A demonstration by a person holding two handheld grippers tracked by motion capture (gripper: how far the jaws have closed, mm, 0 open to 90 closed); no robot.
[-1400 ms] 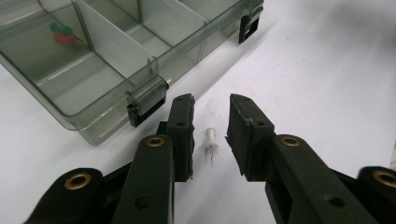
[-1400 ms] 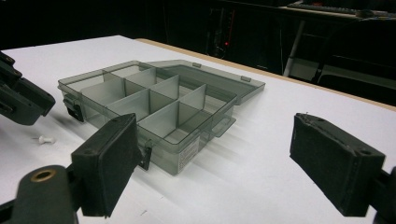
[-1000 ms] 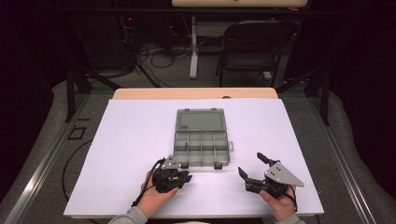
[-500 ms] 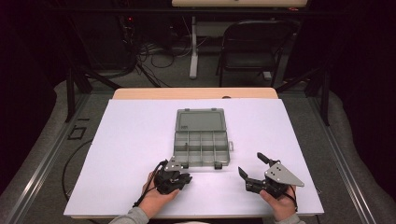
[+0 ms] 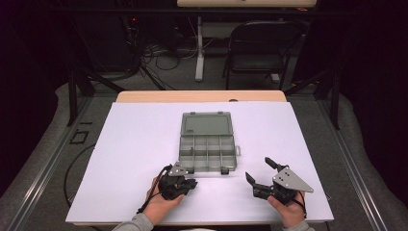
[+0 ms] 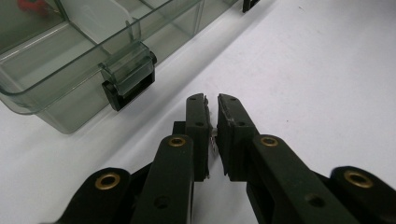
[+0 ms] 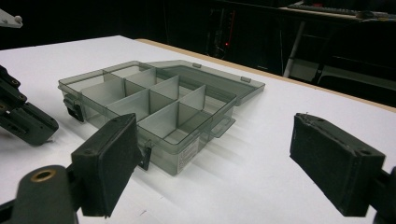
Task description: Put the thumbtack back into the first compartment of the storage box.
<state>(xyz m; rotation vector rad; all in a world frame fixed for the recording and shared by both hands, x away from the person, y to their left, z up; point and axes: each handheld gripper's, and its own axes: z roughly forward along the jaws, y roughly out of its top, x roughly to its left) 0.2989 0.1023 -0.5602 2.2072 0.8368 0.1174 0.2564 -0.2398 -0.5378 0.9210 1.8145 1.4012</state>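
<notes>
The box [image 5: 208, 141] was grey, clear plastic with compartments, lid open flat, lying mid-table just beyond both grippers. The left gripper [image 6: 212, 105] had just been closing, pinching something small and shiny, hard to identify; the right gripper [image 7: 212, 163] was spread wide.

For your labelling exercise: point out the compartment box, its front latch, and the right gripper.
compartment box [image 5: 207, 147], high view, on a middle divider.
front latch [image 6: 129, 70], left gripper view, on its clear flap.
right gripper [image 5: 260, 171], high view, midway between its fingertips.
</notes>
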